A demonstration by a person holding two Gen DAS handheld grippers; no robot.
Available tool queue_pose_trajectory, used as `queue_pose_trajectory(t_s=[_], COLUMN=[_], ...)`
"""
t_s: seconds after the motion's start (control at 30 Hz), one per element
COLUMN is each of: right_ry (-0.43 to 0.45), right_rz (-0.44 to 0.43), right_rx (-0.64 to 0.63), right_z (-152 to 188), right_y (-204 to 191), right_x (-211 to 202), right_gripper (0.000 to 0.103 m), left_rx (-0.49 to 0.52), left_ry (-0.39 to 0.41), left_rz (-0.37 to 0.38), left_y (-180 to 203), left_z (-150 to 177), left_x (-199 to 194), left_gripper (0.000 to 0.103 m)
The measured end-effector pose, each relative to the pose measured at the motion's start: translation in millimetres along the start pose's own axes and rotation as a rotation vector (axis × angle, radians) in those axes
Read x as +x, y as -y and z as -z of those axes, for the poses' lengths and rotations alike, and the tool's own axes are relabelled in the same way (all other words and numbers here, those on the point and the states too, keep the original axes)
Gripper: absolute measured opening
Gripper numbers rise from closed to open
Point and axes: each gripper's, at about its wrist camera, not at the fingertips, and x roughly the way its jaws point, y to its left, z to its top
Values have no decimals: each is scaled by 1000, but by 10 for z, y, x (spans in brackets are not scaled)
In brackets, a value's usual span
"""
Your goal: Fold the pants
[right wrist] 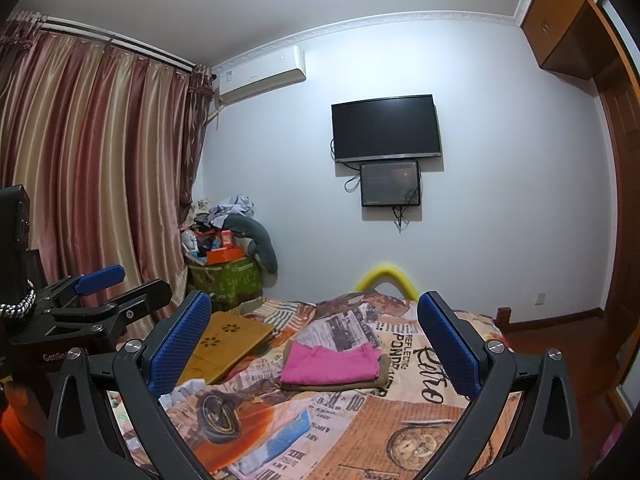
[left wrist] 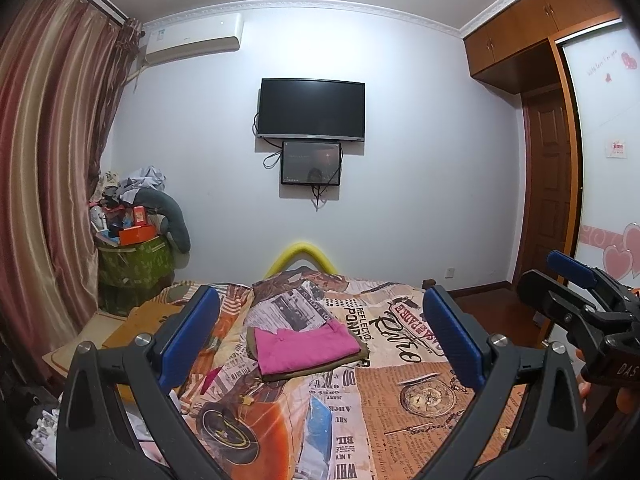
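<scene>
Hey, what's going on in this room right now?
A person holds two grippers above a bed. Both the left gripper and the right gripper are open and hold nothing. Pink pants lie folded on an olive garment on the newspaper-print bedspread, touched by neither gripper.

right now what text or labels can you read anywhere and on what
"REFLECTIO" "PONDE": bedspread.
"Retro": bedspread script.
"DAS": right gripper body.
"GenRo": left gripper body, rest hidden.
Wardrobe door writing, air conditioner sticker, newspaper print: too small to read.
</scene>
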Motion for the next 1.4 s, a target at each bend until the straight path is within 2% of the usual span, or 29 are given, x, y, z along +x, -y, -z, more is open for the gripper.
queue_pose_trajectory(t_s=[0.87, 1.4], right_ry=[-6, -11], right_rz=[10, 10], right_rx=[20, 17], right_z=[1, -11], right_y=[62, 62], right_x=[-14, 5], right_gripper=[103, 103], left_rx=[-10, -40], left_ry=[-15, -16], left_rz=[7, 39], left_y=[-2, -90], left_z=[33, 20], left_x=[87, 97], left_gripper=[103, 103])
